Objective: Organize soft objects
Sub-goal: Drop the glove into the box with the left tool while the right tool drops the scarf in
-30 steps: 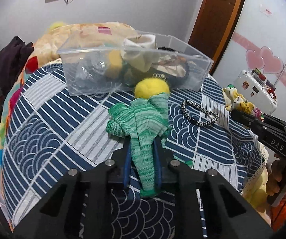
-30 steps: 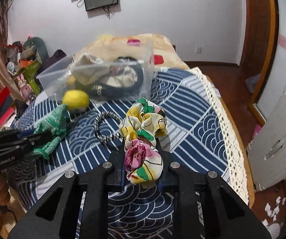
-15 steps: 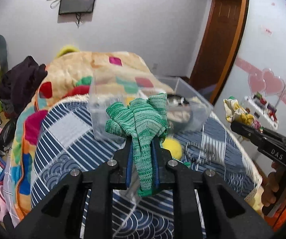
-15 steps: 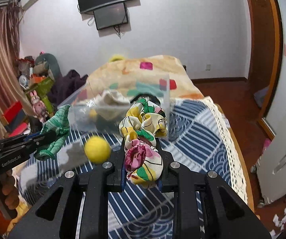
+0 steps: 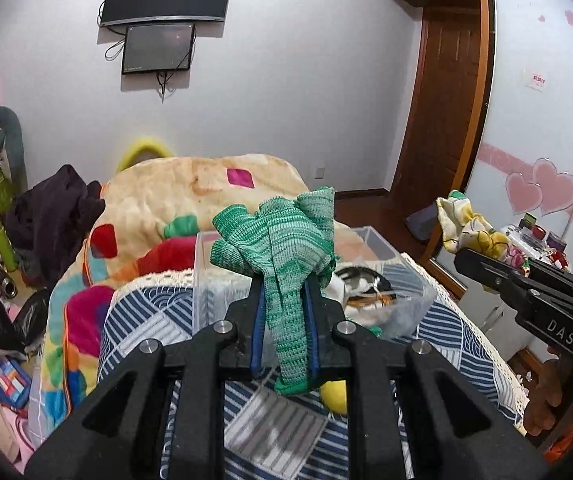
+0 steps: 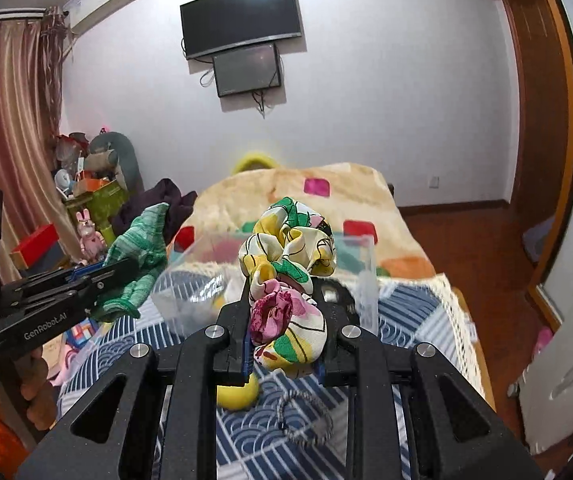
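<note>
My left gripper (image 5: 284, 300) is shut on a green knitted glove (image 5: 282, 248) and holds it up in the air, in front of a clear plastic bin (image 5: 410, 276) with soft items inside. My right gripper (image 6: 284, 304) is shut on a floral fabric scrunchie (image 6: 286, 280), also raised above the bed. The glove also shows at the left of the right wrist view (image 6: 138, 260), and the scrunchie at the right of the left wrist view (image 5: 470, 232). A yellow ball (image 6: 236, 394) and a braided hair tie (image 6: 306, 420) lie on the blue patterned bedspread (image 6: 406, 308) below.
The clear bin (image 6: 366, 280) stands on the bed ahead of both grippers. A cream blanket with coloured patches (image 5: 190, 196) lies behind it. Dark clothes (image 5: 54, 208) and toys pile at the left. A wooden door (image 5: 442, 108) and wardrobe stand at the right.
Both grippers have risen from the bedspread with their items held. The view has tilted up, so the bin, ball and hair tie now sit low in both views.
</note>
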Demonstrator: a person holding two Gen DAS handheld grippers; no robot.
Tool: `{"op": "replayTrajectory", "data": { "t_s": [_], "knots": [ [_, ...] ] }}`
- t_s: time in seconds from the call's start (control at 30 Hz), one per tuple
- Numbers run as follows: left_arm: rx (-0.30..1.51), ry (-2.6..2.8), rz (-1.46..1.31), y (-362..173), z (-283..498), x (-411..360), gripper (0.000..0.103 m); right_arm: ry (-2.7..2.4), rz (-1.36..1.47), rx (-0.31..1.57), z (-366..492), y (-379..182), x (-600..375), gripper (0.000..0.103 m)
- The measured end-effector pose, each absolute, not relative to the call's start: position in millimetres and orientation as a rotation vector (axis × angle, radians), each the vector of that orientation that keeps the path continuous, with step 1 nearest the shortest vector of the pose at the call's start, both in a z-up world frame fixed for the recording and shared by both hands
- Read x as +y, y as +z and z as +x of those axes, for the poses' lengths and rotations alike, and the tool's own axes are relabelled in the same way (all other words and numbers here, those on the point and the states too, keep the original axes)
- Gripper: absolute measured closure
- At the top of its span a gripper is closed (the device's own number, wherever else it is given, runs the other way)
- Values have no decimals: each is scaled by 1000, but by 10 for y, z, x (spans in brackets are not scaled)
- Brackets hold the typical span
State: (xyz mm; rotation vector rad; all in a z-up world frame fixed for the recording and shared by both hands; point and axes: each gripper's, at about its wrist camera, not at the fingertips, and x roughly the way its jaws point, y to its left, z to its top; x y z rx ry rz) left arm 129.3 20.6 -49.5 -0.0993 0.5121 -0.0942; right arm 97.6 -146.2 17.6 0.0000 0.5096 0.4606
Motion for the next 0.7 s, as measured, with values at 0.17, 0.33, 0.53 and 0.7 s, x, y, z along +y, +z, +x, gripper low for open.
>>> {"op": "replayTrajectory", "data": {
  "t_s": [0.17,0.33,0.53,0.7],
  "knots": [
    [526,-72,-73,-548,1487,212,86,462,-11,500,1103,194,-1375,83],
    [580,-35,-84,-718,1723,261,86,467,-14,525,1255,136,-1282,83],
    [640,-30,-123,-890,1965,340,86,471,-39,590,1442,-1,-1209,83],
    [679,-25,-129,-1001,2144,370,86,463,-63,654,1583,-129,-1144,83]
  ]
}}
